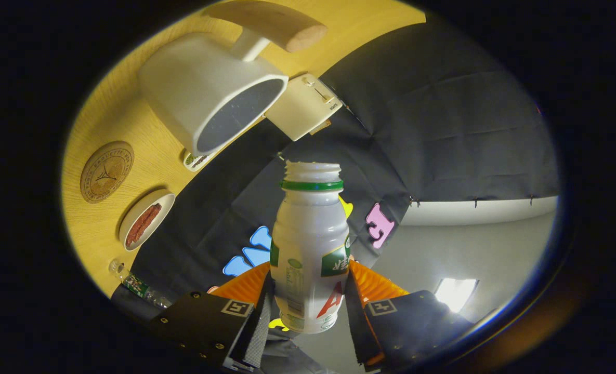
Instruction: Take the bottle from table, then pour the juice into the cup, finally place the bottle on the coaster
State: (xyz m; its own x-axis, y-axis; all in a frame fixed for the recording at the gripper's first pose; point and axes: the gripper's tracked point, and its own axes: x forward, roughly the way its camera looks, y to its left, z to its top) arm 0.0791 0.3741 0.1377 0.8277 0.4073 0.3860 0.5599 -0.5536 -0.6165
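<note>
Between the two fingers of our tool (pixel 308 306) sits the bottle (pixel 310 249), and both pads are pressed against its flanks, so we have it firmly clamped, closed down to the bottle's own width. Its long axis runs straight ahead along the fingers, the open threaded mouth with the green ring pointing away from us; no cap on it that we can see.

And look at how the whole scene is rolled over: the table (pixel 126 114) swings up beside and beyond the bottle, which tells us we're tipped well off upright. We'd judge this to be the pouring step.

Here's what matters: the cup (pixel 211 91), white with a wooden handle, lies beyond the bottle's mouth and off to one side, well apart from it, its dark opening turned toward us. The mouth does not line up with that opening, so we reckon the next move needs the neck brought across over the rim.

The coaster (pixel 106 171), round and wooden, rests on the table near a small dish (pixel 145 218), further off to that same side. That's our final stop for the bottle.
</note>
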